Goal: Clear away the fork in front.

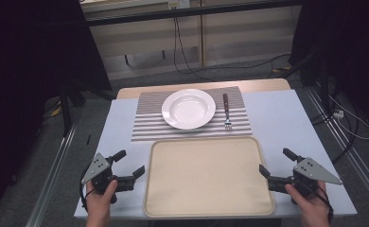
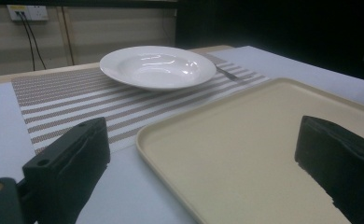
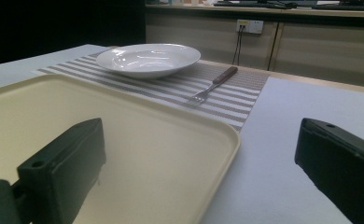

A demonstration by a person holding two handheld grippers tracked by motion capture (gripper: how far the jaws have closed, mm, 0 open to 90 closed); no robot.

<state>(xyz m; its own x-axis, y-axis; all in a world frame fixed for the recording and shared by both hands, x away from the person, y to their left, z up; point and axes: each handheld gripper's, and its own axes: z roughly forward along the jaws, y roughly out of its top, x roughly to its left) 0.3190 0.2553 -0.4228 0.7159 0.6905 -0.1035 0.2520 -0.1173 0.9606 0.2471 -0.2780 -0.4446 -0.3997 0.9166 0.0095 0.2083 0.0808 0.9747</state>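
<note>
A cream tray (image 1: 206,177) lies bare at the near middle of the table, seen too in the left gripper view (image 2: 264,140) and the right gripper view (image 3: 101,116). Behind it a white plate (image 1: 188,109) (image 2: 157,67) (image 3: 147,58) rests on a striped placemat (image 1: 149,124). A fork (image 1: 226,113) (image 3: 213,85) with a brown handle lies on the mat right of the plate. My left gripper (image 1: 129,163) (image 2: 201,154) is open at the tray's left edge, holding nothing. My right gripper (image 1: 276,163) (image 3: 199,158) is open at the tray's right edge, likewise with nothing between its jaws.
A pale blue cloth (image 1: 277,118) covers the table. Cables (image 1: 182,52) hang along the back wall, and dark stands (image 1: 69,94) flank the table. A wall socket (image 3: 248,25) sits behind the table.
</note>
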